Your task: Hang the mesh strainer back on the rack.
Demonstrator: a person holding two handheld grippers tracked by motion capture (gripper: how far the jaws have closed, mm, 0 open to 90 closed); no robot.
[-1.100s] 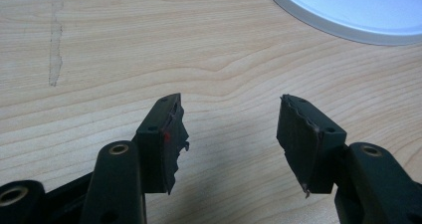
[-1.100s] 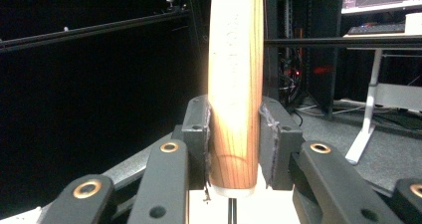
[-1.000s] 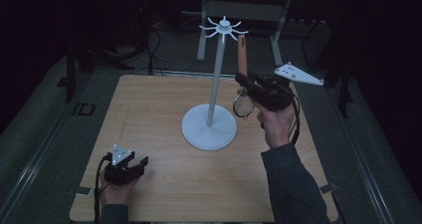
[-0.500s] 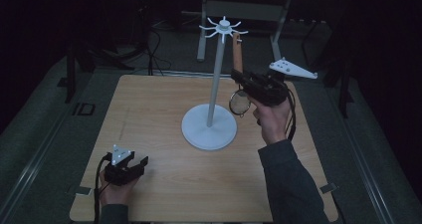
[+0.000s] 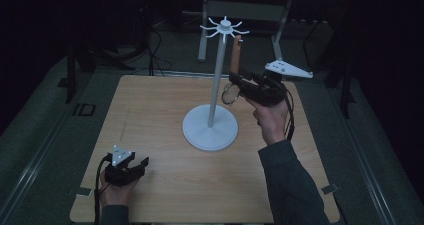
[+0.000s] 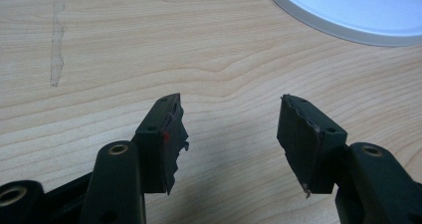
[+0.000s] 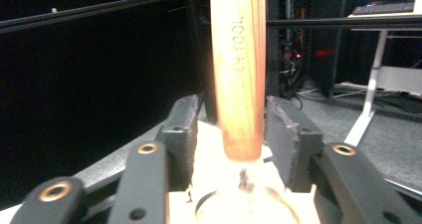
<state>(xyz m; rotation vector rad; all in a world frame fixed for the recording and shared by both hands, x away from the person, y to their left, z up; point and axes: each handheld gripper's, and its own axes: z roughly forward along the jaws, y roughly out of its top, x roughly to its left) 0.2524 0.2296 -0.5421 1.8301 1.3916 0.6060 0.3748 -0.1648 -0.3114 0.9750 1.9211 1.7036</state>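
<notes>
High view: wooden-handled utensil (image 5: pixel 234 52) is being gripped by the right gripper (image 5: pixel 239 83), up by the stand (image 5: pixel 216 80) hooks. Left gripper (image 5: pixel 142 163) is being rested open. Probably should be lifted slowly, kept vertical.

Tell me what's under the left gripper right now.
Bare wooden table lies under the left gripper; its jaws stand open with nothing between them. The white stand base sits farther off. What lies beneath the gripper's body and the hand is covered.
</notes>
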